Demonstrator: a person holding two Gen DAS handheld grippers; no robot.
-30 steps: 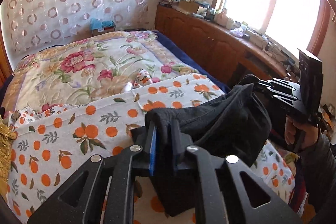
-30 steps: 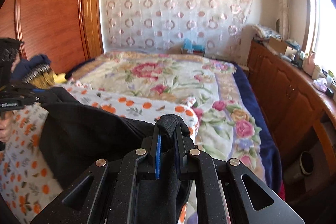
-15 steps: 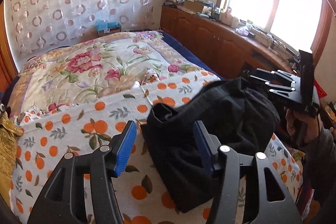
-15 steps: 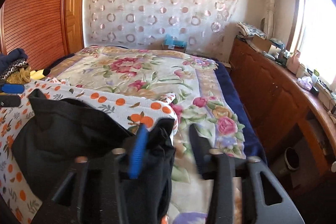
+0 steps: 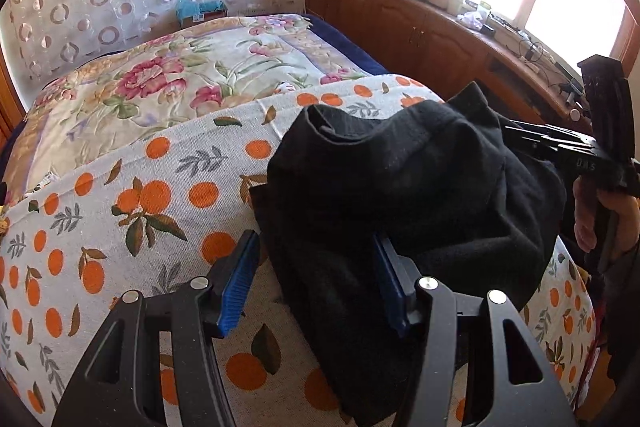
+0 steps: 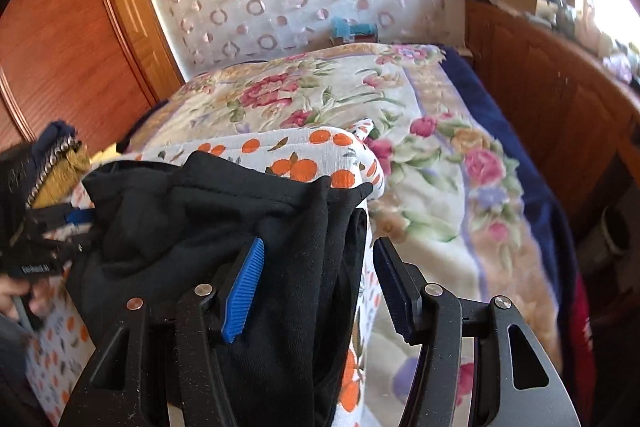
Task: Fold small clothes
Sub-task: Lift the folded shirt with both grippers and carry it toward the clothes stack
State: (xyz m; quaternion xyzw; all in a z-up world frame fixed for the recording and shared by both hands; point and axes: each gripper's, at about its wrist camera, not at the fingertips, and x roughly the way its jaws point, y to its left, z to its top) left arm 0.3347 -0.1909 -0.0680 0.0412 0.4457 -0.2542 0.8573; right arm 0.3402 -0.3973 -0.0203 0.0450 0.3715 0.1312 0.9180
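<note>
- Left wrist view: the left claw [image 5: 316, 283] is seen with its blue pads spread apart; its jaws have just been opening, and nothing is clamped.
- The black garment [image 5: 404, 195] is found lying in a rumpled heap on the orange-print sheet [image 5: 132, 195], one edge of it draped between the open fingers and laid against the right-hand pad [image 5: 386, 281].
- The sheet is spread over the near end of the bed, with the floral bedspread [image 5: 188, 83] showing beyond it.
- At the right edge the right claw [image 5: 576, 155] is glimpsed, gripped by a hand [image 5: 588, 215], just beside the far side of the garment.
- A wooden cabinet [image 5: 416, 31] with clutter on top is seen under the window.
- Right wrist view: the right claw [image 6: 316, 279] is also seen parted; its jaws have just been opening, and no pad is pressed on cloth.
- The garment's edge [image 6: 304, 267] hangs down between the fingers, over the corner of the orange-print sheet [image 6: 320, 155].
- At the left edge the left claw [image 6: 48, 243] is caught, next to the garment's other side.
- A wooden wardrobe [image 6: 68, 39] stands at left.
</note>
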